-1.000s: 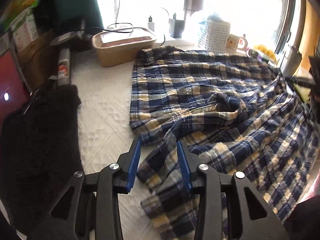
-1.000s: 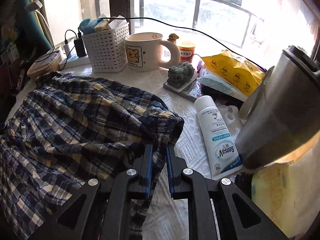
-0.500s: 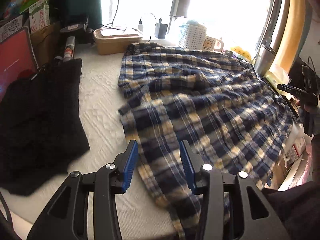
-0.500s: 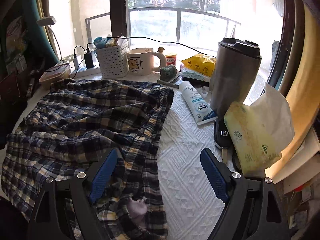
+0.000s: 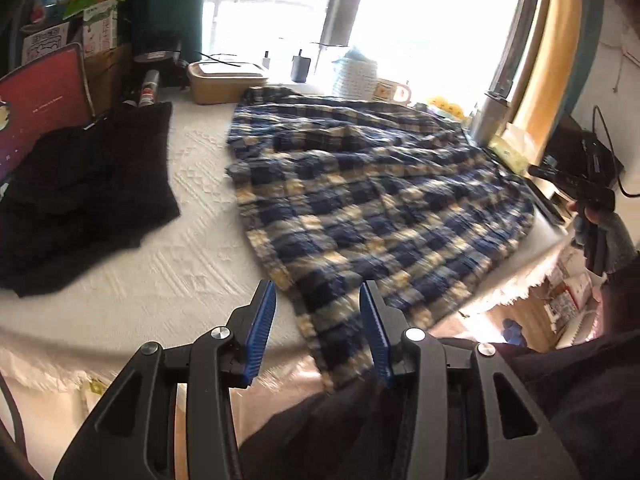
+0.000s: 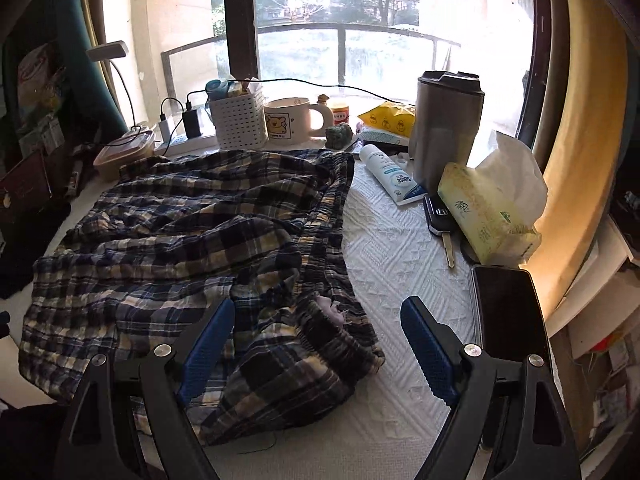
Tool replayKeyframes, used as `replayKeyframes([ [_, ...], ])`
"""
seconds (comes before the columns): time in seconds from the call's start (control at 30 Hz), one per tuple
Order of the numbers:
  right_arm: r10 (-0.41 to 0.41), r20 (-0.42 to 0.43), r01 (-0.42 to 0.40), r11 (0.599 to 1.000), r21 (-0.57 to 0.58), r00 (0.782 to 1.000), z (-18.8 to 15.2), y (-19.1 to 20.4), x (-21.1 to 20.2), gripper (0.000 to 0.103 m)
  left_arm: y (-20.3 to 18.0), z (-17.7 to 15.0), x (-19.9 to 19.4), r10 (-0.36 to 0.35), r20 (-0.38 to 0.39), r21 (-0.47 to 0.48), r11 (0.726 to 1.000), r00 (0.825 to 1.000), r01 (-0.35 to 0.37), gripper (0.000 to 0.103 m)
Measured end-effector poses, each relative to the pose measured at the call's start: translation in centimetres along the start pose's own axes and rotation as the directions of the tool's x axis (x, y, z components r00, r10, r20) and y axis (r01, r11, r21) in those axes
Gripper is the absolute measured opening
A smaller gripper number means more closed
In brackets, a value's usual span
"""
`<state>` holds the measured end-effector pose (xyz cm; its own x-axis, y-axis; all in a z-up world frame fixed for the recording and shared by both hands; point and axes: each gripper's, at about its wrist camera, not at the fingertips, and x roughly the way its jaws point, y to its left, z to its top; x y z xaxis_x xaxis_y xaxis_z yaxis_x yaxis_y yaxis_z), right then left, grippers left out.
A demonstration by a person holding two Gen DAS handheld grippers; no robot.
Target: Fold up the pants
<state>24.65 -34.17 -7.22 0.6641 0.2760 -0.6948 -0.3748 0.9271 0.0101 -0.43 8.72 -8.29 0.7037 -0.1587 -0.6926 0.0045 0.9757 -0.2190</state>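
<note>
Lying spread before both empty, wide-spread grippers, left gripper [image 5: 318, 320] and right gripper [image 6: 316, 346], are plaid pants [image 6: 192, 232].

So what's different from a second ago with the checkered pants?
Both grippers let go. The right gripper, shut on the waistband before, now stands wide open; the left gripper has backed away off the leg. The pants lie spread flatter. The mug and basket stayed put.
</note>
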Motion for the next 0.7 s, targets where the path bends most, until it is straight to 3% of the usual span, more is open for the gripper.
replayKeyframes([
  [0.13,0.001,0.045,-0.001,1.0,0.004,0.999,-0.8,1.0,-2.3,0.087,-1.1,-1.8,0.1,0.002,-0.038,0.017,1.0,0.999,-0.001,0.043],
  [0.3,0.001,0.076,-0.001,1.0,-0.003,0.997,-2.0,1.5,-4.4,0.087,-0.9,-3.6,1.1,0.006,-0.083,-0.055,0.998,0.997,-0.011,0.043],
  [0.57,-0.025,0.079,0.027,0.999,-0.026,0.997,-3.7,1.7,-4.8,0.087,-1.2,-4.4,4.5,-0.097,-0.13,-0.114,0.99,0.987,0.082,0.043],
  [0.63,-0.024,0.07,0.026,0.999,-0.019,0.997,-4.2,1.4,-4.6,0.087,-1.7,-4.0,4.2,-0.123,-0.091,-0.1,0.988,0.988,0.114,0.026],
  [0.67,-0.027,0.068,0.028,0.999,-0.02,0.997,-4.4,1.2,-4.5,0.087,-2.1,-3.7,3.8,-0.135,-0.071,-0.081,0.988,0.988,0.129,0.006],
  [0.7,-0.032,0.067,0.033,0.999,-0.023,0.997,-4.6,1.0,-4.5,0.087,-2.6,-3.4,3.3,-0.14,-0.043,-0.054,0.989,0.989,0.137,0.006],
])
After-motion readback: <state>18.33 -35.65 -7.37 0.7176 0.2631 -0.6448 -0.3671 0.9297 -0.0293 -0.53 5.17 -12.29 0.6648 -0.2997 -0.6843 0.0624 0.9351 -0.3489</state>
